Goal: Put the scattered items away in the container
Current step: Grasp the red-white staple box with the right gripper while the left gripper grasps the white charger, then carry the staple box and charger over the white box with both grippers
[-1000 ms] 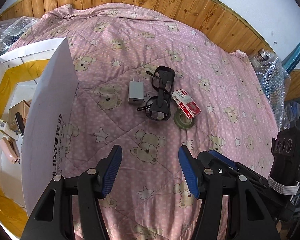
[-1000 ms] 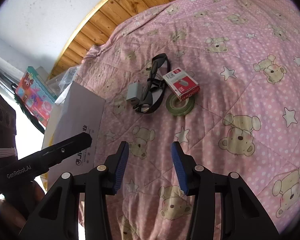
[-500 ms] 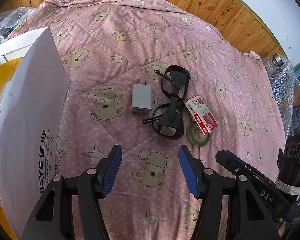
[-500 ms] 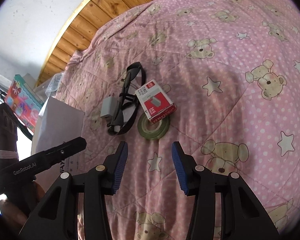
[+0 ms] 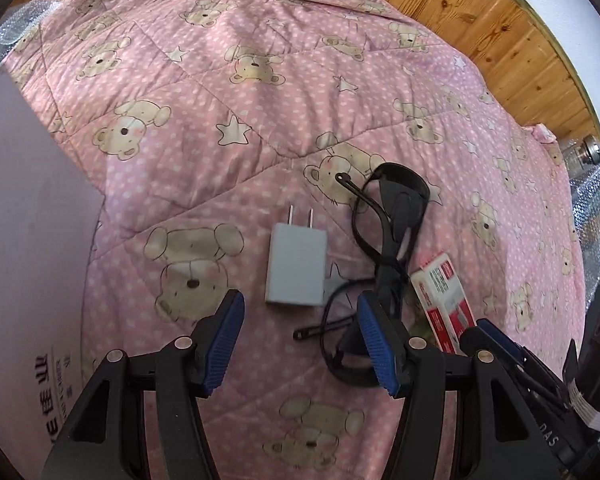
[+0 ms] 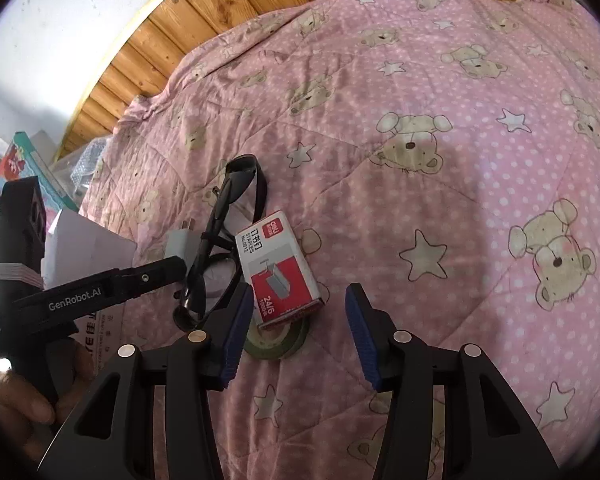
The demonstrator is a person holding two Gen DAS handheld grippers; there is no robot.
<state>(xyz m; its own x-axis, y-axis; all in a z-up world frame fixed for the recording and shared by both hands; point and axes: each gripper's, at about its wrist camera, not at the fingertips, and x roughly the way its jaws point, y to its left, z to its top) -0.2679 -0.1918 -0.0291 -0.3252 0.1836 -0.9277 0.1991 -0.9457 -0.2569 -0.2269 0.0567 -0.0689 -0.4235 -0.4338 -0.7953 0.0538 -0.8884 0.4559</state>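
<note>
Room opens wide on the pink quilt (image 5: 228, 92) beyond and to the right of your items; on the left the white box flap (image 5: 28, 240) stands close and crowds that side. The grey charger (image 5: 296, 268) lies flat just ahead of your left gripper (image 5: 300, 336), whose blue fingers are spread wide and hold nothing. Black glasses (image 5: 392, 216) lie just beside the charger, one lens partly hidden behind that gripper's right finger. The staple box (image 6: 276, 268) rests tilted with one end on the tape roll (image 6: 278, 340), and your right gripper (image 6: 300, 336) sits directly before them, likewise wide apart and empty. Compared with half a second ago, both grippers have come in much nearer to the cluster. Your left hand (image 6: 20, 400) grips its handle low at the right view's left edge, the tool angled toward the glasses.
</note>
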